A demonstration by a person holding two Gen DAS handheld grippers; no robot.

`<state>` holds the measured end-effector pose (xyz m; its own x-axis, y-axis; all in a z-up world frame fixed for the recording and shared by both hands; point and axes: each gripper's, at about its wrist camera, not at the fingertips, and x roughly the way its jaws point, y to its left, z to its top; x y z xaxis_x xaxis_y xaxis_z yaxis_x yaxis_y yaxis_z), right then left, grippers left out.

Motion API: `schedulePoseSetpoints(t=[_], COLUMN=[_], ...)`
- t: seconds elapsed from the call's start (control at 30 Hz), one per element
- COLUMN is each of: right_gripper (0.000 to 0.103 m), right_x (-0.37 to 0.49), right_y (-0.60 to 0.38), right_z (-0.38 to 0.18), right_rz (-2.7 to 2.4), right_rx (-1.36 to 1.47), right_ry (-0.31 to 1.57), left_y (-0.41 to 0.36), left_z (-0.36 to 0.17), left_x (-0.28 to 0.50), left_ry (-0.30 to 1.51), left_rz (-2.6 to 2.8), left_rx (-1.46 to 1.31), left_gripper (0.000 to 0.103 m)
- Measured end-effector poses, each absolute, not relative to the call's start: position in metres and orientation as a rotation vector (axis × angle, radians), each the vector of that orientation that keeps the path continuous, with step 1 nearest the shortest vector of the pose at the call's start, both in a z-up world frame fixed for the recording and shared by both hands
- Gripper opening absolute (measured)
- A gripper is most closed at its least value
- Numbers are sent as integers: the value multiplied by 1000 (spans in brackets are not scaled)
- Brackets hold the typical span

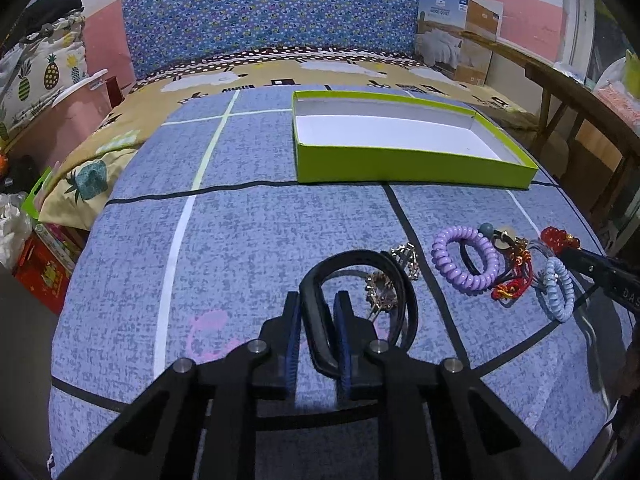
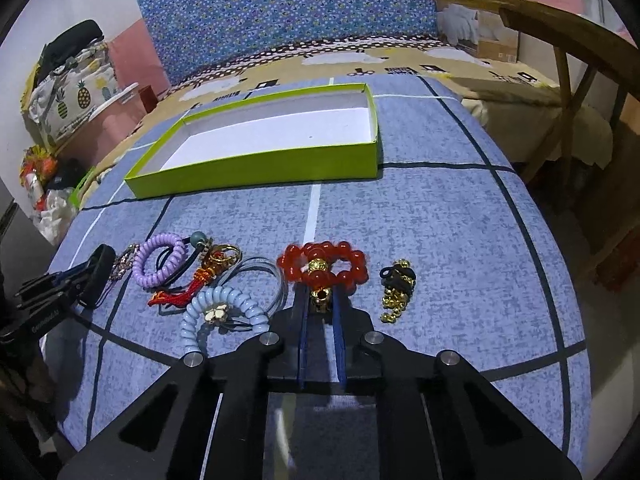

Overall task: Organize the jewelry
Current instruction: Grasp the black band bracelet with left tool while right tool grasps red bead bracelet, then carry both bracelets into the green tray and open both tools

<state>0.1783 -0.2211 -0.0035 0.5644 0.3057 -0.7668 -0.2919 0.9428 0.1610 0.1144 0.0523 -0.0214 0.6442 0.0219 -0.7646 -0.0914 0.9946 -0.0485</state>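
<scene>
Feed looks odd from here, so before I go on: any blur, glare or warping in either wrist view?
Left wrist: sharp, strong fisheye bending of the bed lines, dark vignette at the corners; black band in the left gripper is crisp. Right wrist: same warping; red bracelet at the right gripper looks slightly smeared; faint pale streak between the arms at the bottom. No harsh glare; box evenly lit.

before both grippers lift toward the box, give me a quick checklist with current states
1. Left gripper shut on black band: ok.
2. Right gripper shut on red bracelet: ok; it pinches the gold bead end.
3. Green box open, floor bare: ok.
4. Black band free of gold clips: cannot tell; they lie inside its loop.
5. Red bracelet apart from clear loop: cannot tell; they look very close.
6. Path to box free of things: ok.
</scene>
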Motion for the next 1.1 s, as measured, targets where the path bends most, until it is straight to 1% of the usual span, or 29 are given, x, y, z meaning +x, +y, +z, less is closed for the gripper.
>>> schedulePoseSetpoints(t=[0.27,0.67,0.87,1.1], right_gripper=[11,11,11,11], right_x=[171,166,176,210], right_y=[-226,-225,-213,-201], right_z=[3,24,39,51], right_rz=[356,385,413,429], right_rx=[29,34,5,-27], right_ry=[869,807,772,741], left_y=[58,62,62,59], left_z=[-20,-1,16,37], left_x=[111,106,121,162], left_ry=[859,797,757,717], left_rz=[35,8,5,-5], left_rx=[-126,-141,-105,-61], left_gripper=[12,12,12,12])
